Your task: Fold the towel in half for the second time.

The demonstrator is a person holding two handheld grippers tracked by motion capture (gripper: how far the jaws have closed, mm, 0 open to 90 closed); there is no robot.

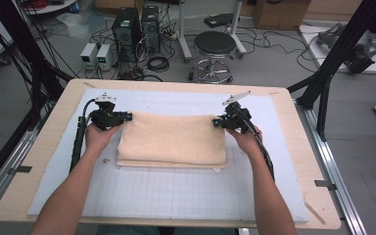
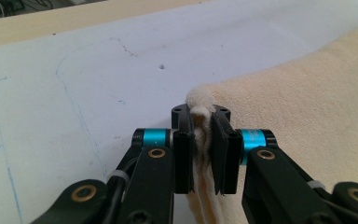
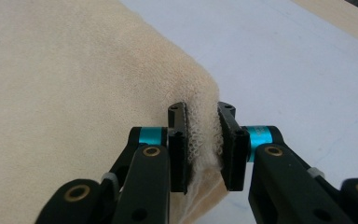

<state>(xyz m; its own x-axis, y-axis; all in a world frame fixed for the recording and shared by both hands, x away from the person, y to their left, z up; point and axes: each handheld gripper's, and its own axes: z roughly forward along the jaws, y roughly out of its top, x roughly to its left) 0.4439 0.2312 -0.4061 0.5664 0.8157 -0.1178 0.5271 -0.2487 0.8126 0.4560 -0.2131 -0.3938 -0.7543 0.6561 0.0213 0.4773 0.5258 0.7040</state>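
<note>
The towel sits folded in the centre of the high view, on the white mat, its long fold running left to right and layered edges showing along its lower side. You hold both far corners. Your left gripper is at the towel's upper-left corner; in the left gripper view its jaws are pressed together on a bunched ridge of cloth with several layers squeezed between them. Your right gripper is at the upper-right corner; in the right gripper view the jaws pinch the corner, and the weave shows in the gap, so that bite looks thinner.

Risks from here, as I judge them:
- The right bite is close to the corner's edge; pull hard and the cloth could slip out.
- The left bite holds stacked layers; if one layer slides free, the fold opens unevenly.
- Lift one hand faster than the other and the towel skews on the mat.
- Drag instead of lift and the lower layers bunch up, shifting the stack toward the bottom of the frame.

The mat lies on a wooden table; a stool and floor cables are at the top of the frame, well apart from the work.
</note>
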